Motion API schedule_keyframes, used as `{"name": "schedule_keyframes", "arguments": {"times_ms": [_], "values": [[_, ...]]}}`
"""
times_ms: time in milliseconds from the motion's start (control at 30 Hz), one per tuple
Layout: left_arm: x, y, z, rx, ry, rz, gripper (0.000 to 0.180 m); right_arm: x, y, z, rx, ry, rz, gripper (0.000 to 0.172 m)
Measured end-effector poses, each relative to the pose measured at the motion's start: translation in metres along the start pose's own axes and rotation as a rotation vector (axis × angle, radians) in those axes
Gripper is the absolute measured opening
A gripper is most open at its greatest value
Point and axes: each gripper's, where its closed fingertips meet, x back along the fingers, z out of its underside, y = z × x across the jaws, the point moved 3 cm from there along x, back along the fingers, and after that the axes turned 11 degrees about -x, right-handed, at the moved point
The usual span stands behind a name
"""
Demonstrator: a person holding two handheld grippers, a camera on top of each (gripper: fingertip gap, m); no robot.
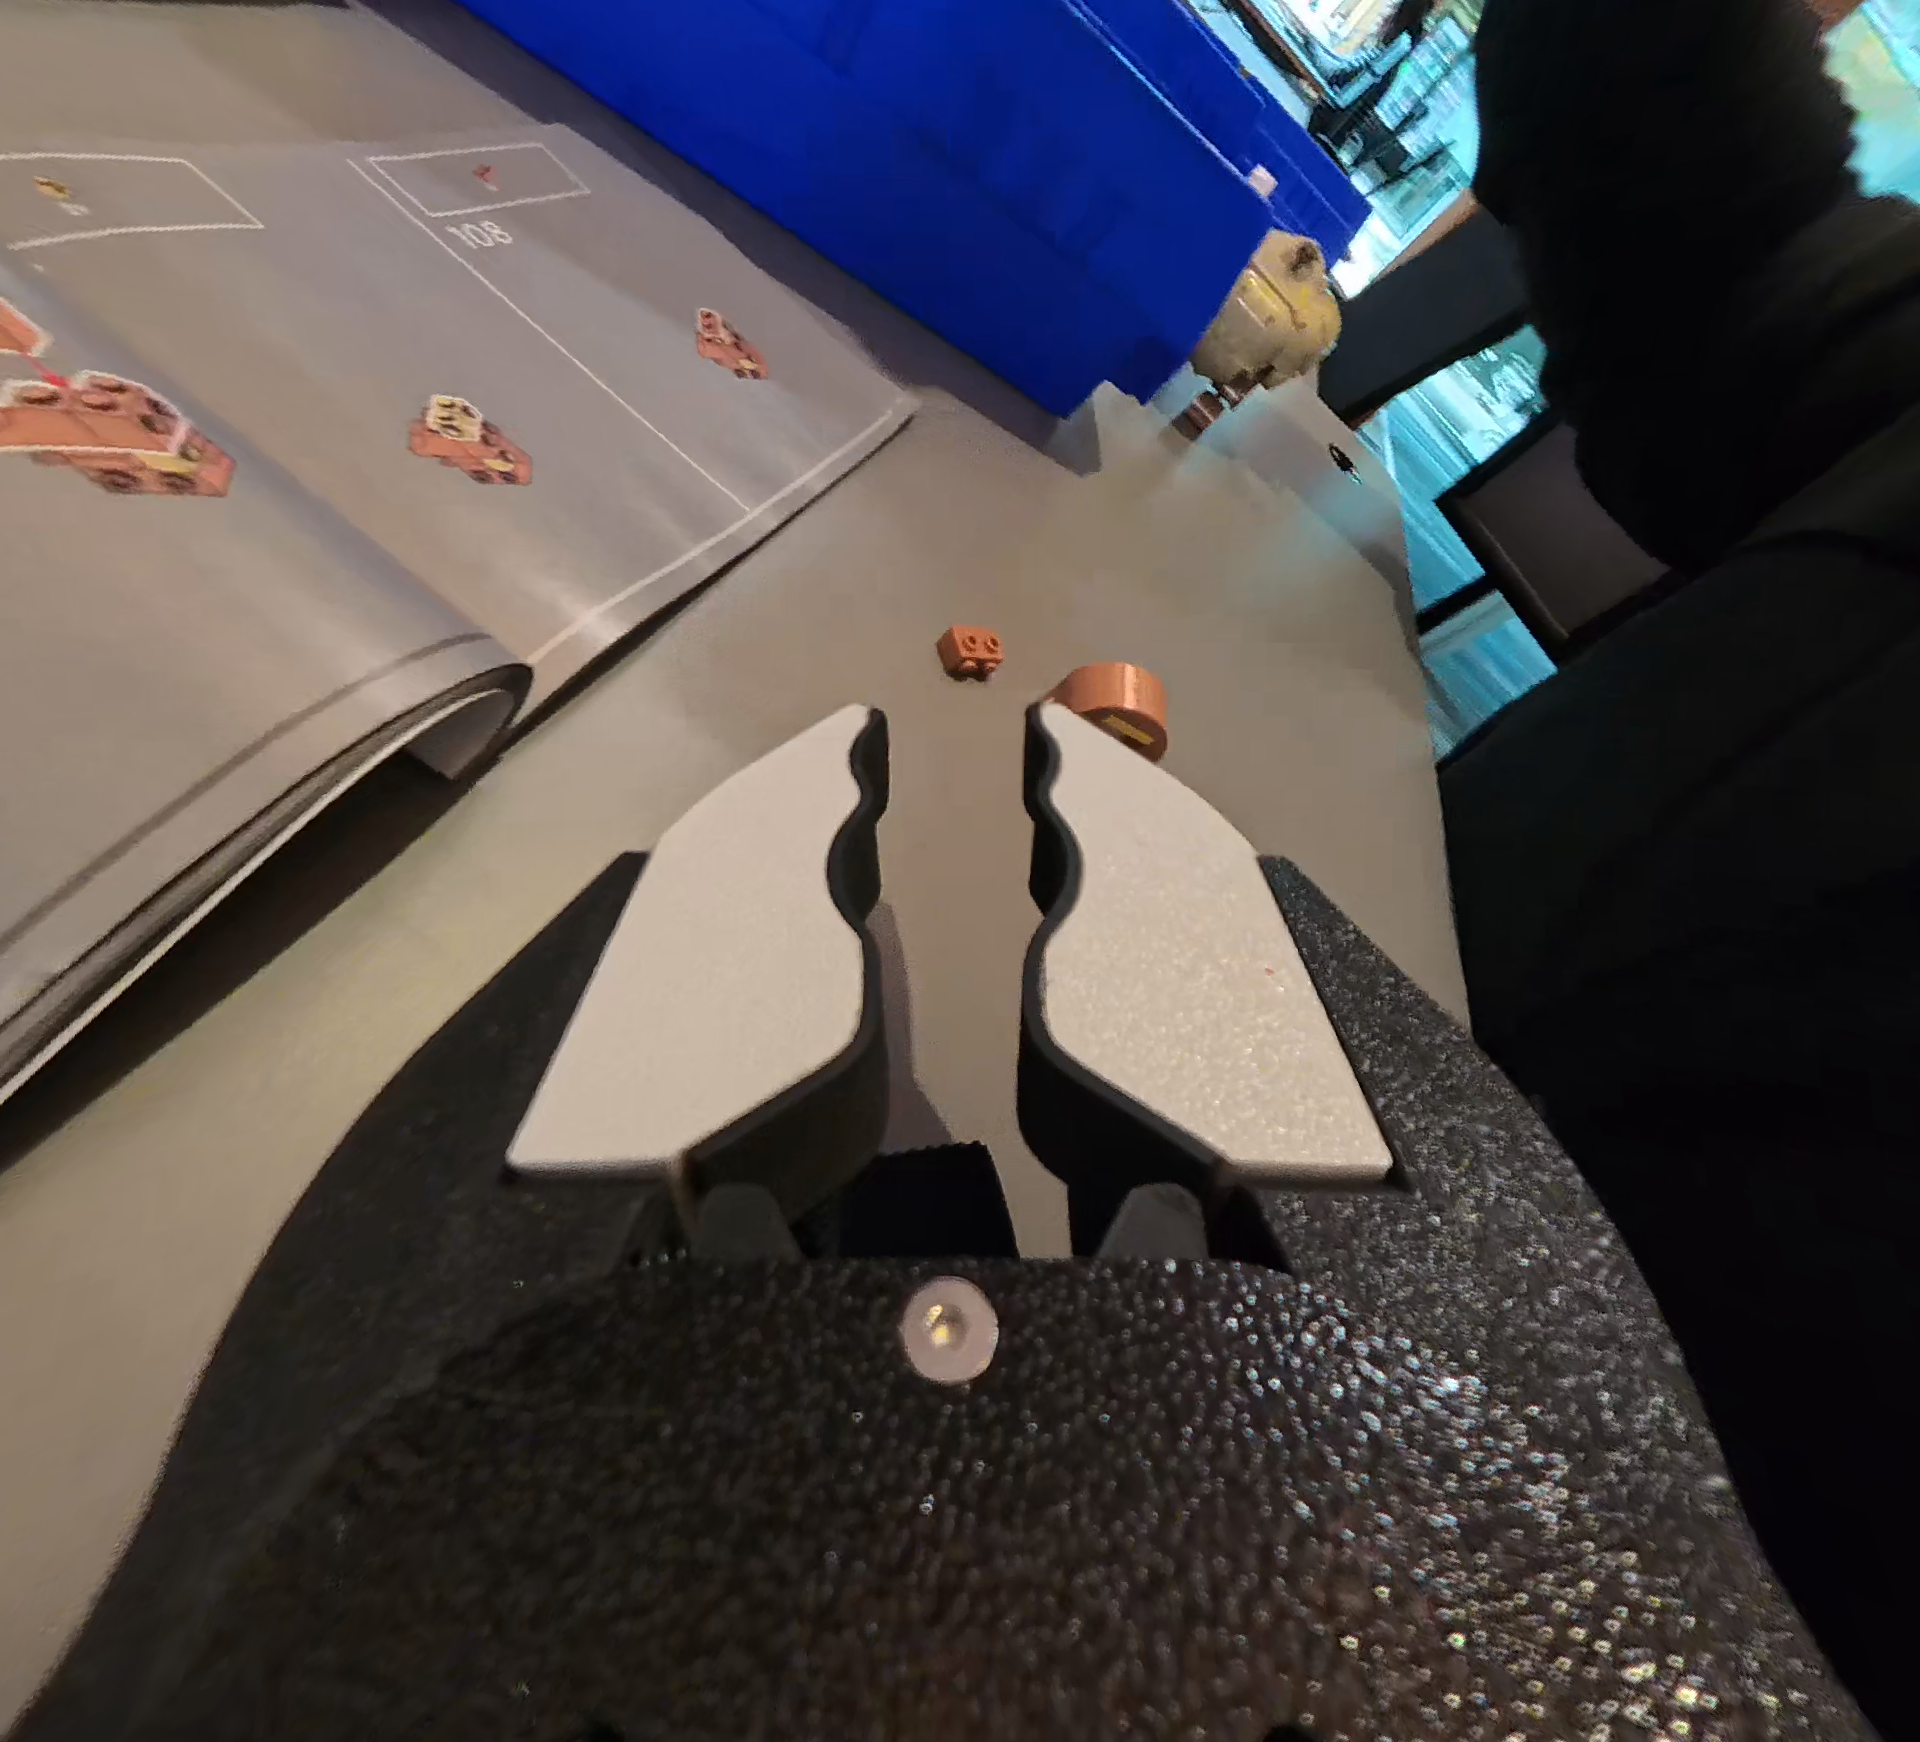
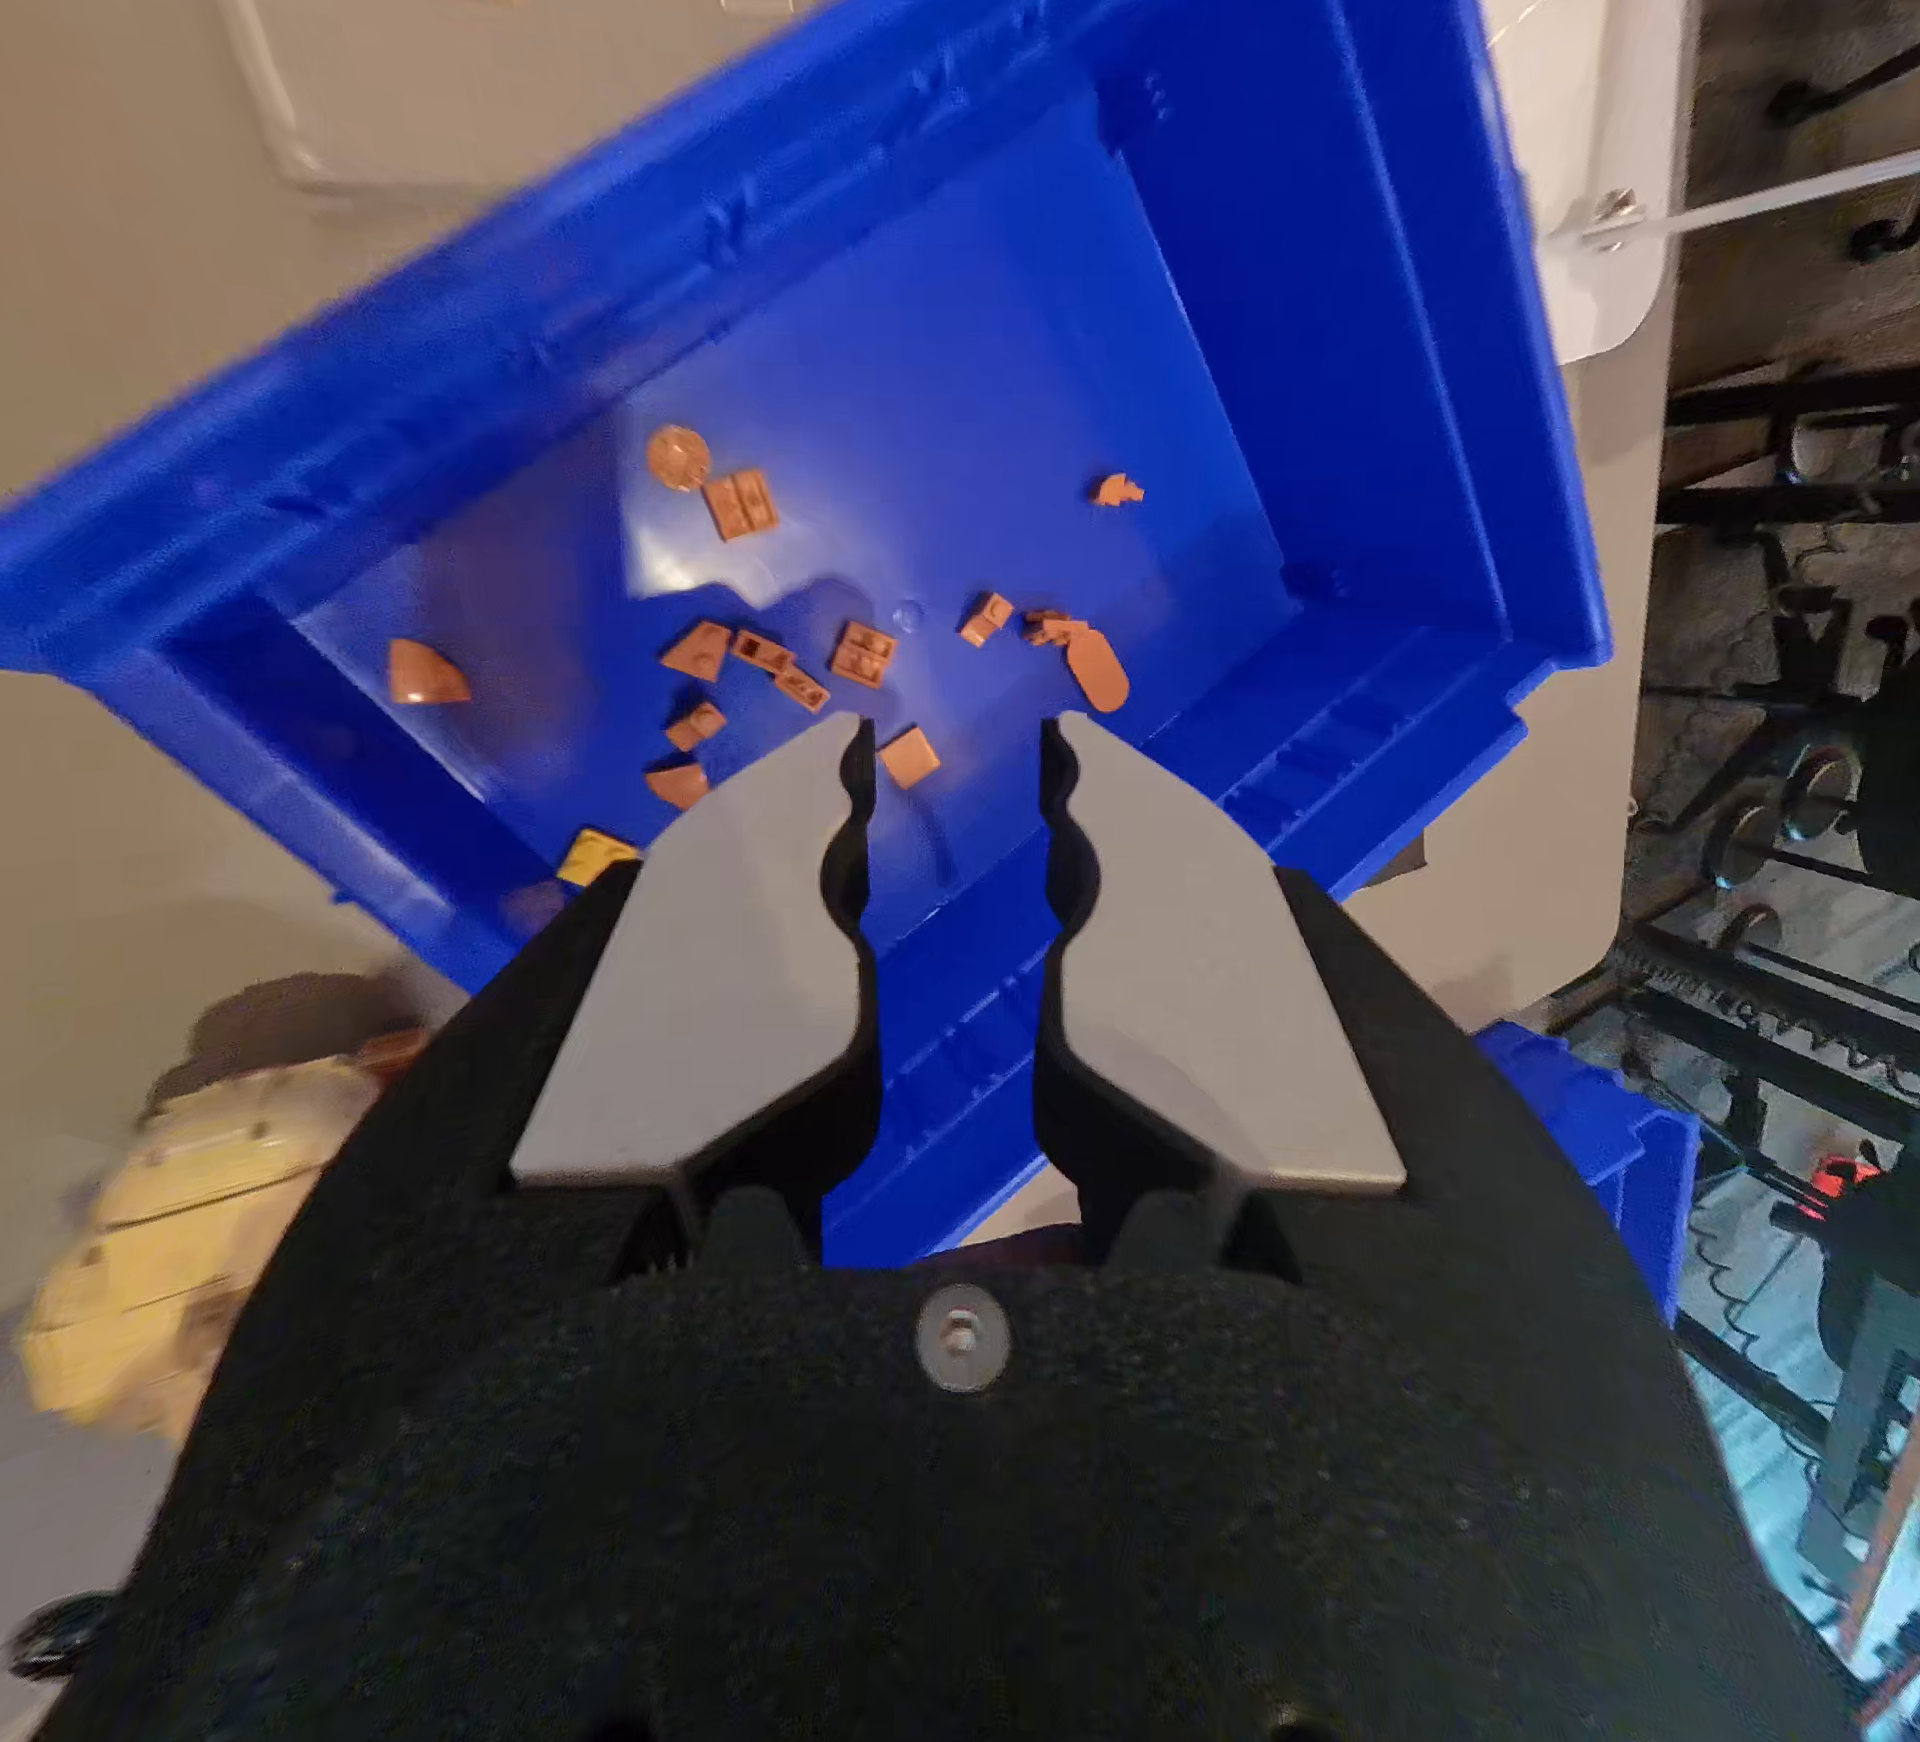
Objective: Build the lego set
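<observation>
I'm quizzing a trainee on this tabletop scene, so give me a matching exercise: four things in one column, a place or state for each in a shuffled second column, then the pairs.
Things:
1. left gripper
2. right gripper
3. brown cylinder
4. open booklet

Places or states:
A. lies flat on the grey table, pages showing brick pictures
B. open, over the blue bin of small orange pieces
C. on the table just beyond one fingertip
D. open and empty, low over the table, a small brown brick ahead

Pairs: 1-D, 2-B, 3-C, 4-A

left gripper [image 1: 956, 726] low and level, jaws parted and bare, right gripper [image 2: 951, 736] angled down, jaws parted, seemingly bare
</observation>
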Motion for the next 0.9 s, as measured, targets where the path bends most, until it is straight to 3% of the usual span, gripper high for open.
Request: {"name": "schedule_keyframes", "arguments": {"times_ms": [100, 267, 367, 567, 667, 900], "values": [[-0.003, -0.005, 0.002, -0.026, 0.029, 0.039, 0.024, -0.016, -0.007, 0.003, 0.036, 0.003, -0.024, 0.03], [-0.001, -0.004, 0.0, -0.003, 0.008, 0.06, 0.024, -0.005, -0.005, -0.002, 0.127, -0.155, -0.116, 0.025], [-0.002, 0.0, 0.0, 0.026, 0.01, 0.061, 0.024, -0.011, -0.012, 0.004, 0.126, -0.168, -0.114, 0.021], [-0.004, 0.001, 0.001, 0.02, 0.029, 0.042, 0.024, -0.059, -0.014, 0.015, -0.03, 0.012, -0.165, 0.015], [-0.004, 0.001, 0.001, 0.018, 0.028, 0.04, 0.024, -0.081, -0.02, 0.019, -0.163, 0.146, -0.116, 0.013], [-0.004, -0.001, 0.002, 0.005, 0.033, 0.045, 0.024, -0.102, -0.02, 0.016, -0.327, 0.217, -0.16, 0.018]]}}
